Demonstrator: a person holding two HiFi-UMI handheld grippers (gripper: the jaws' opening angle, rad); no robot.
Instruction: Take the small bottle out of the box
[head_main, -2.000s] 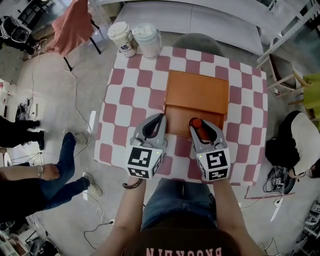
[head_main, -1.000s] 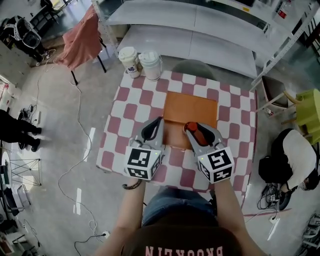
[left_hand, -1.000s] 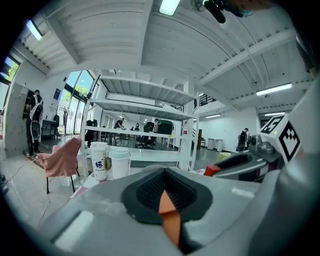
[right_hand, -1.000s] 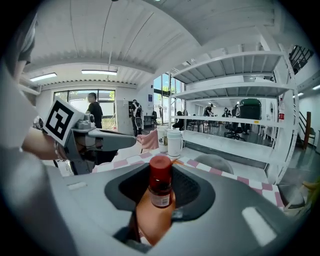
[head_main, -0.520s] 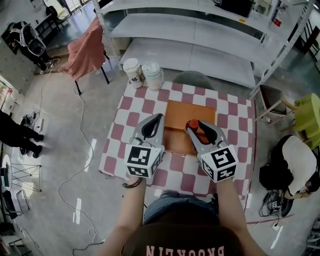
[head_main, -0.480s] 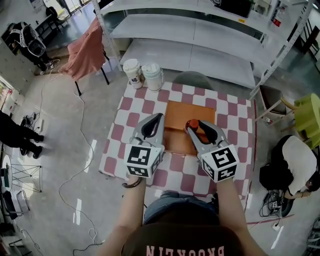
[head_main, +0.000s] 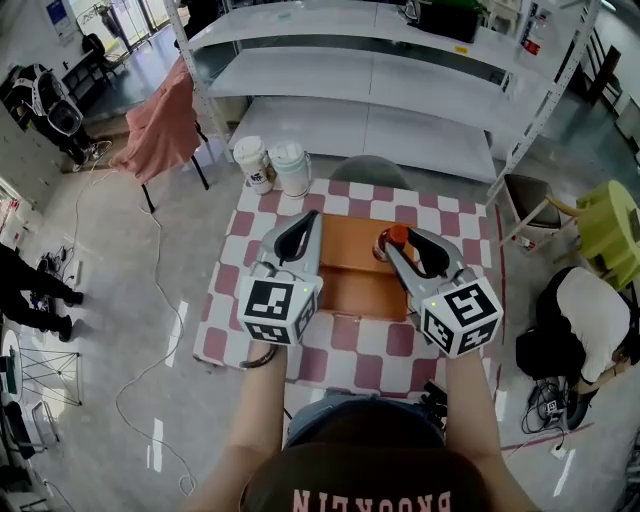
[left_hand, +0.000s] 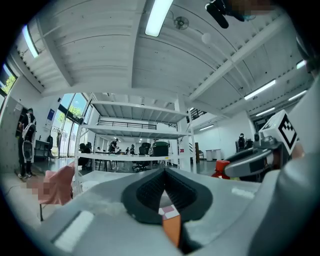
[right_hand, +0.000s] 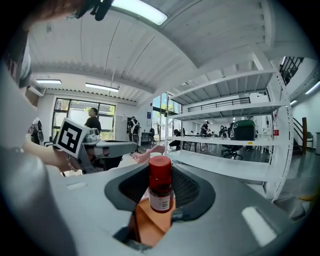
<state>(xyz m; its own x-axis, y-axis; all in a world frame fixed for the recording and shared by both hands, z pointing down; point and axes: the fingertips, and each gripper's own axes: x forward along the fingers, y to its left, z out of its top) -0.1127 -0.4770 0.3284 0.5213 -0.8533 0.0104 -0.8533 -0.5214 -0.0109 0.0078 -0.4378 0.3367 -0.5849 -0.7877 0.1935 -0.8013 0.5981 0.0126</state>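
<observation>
Now the right hand-held gripper (head_main: 391, 244) is clamped on the small bottle (head_main: 397, 236), its jaws pressing the bottle's sides below the red cap. The right gripper view shows the bottle (right_hand: 160, 187) upright between the jaws, white label facing the camera, with the orange box (right_hand: 150, 222) showing through the gap beneath it. In the head view the bottle is outside the box (head_main: 358, 268), over its far right corner. The box lies in the middle of the desk (head_main: 243, 300), which has a red and white check cloth. The left hand-held gripper (head_main: 311, 217) is level with the right one, over the box's left edge. Its jaws meet at the tips with nothing between them, as the left gripper view (left_hand: 164, 173) shows. Two lidded cups (head_main: 252, 163) (head_main: 291, 167) stand side by side at the desk's far left corner. White shelves (head_main: 370, 75) stand beyond the desk.
</observation>
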